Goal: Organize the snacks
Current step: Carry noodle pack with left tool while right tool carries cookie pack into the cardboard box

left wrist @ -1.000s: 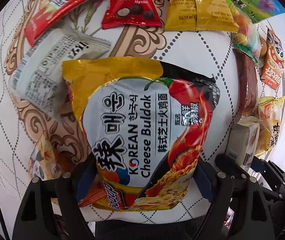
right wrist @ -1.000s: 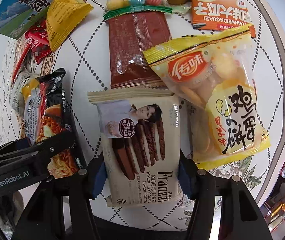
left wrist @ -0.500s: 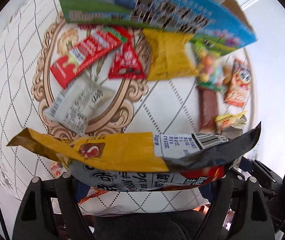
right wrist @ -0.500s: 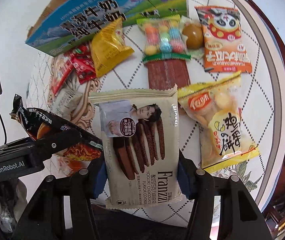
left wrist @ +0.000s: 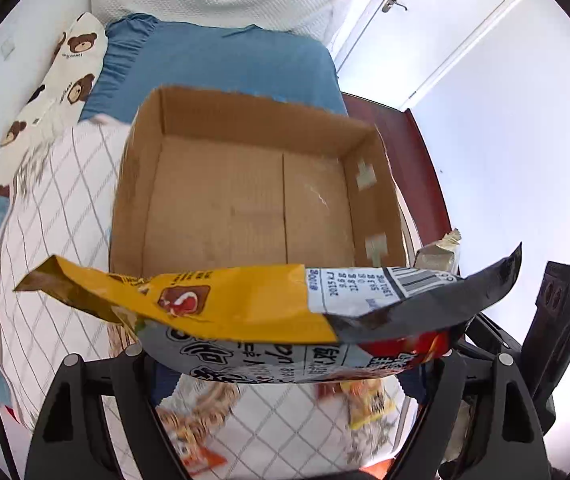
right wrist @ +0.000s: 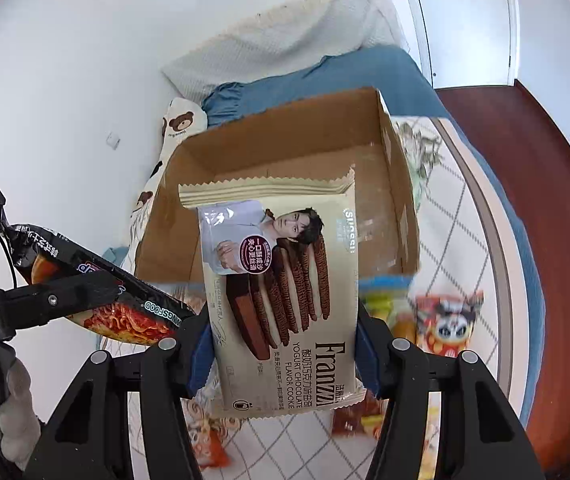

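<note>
Two packets, each clamped crosswise between its tool's pads: noodle packet (left wrist: 245, 312) in left tool (left wrist: 285, 372), cookie packet (right wrist: 281, 300) in right tool (right wrist: 285, 356).

The noodle packet (left wrist: 245, 312) hides the near wall of the cardboard box (left wrist: 245, 200) in the left wrist view; its printed face is mostly turned away. The cookie packet (right wrist: 281, 300) covers much of the box floor. Snacks (right wrist: 445, 320) below the box are blurred smears on the surface (left wrist: 65, 216), unreadable.
</note>
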The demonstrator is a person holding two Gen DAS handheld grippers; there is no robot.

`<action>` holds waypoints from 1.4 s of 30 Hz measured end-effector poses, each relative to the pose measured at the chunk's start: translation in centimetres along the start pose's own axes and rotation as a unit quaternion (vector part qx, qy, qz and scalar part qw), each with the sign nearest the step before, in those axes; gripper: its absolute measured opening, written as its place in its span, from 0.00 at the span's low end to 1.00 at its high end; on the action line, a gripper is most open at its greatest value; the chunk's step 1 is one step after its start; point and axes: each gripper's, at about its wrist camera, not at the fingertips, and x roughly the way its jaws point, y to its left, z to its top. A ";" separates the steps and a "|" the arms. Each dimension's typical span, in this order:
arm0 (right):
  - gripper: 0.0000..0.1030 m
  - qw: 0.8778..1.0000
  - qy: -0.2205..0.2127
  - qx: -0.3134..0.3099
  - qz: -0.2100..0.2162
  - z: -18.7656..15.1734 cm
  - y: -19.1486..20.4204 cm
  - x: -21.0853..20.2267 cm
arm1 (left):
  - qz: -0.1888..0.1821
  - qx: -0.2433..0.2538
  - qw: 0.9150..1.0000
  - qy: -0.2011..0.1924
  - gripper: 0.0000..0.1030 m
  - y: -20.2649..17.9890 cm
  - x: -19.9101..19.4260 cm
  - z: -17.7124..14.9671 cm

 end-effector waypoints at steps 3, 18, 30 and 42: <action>0.59 1.000 -0.004 -0.018 -0.013 3.9 1.1 2.5 | 0.018 -0.001 1.000 0.019 0.83 0.4 2.3 4.6; 0.59 0.995 0.080 -0.030 -0.060 12.1 0.0 18.6 | 0.075 -0.003 0.984 0.160 0.83 4.5 18.9 13.3; 0.91 0.991 0.124 -0.015 -0.054 14.1 -0.8 23.5 | 0.073 -0.007 0.984 0.161 0.90 5.4 21.0 13.4; 0.95 0.988 0.118 -0.025 -0.091 13.3 0.7 20.6 | 0.089 -0.008 0.995 0.043 0.90 4.7 12.9 9.9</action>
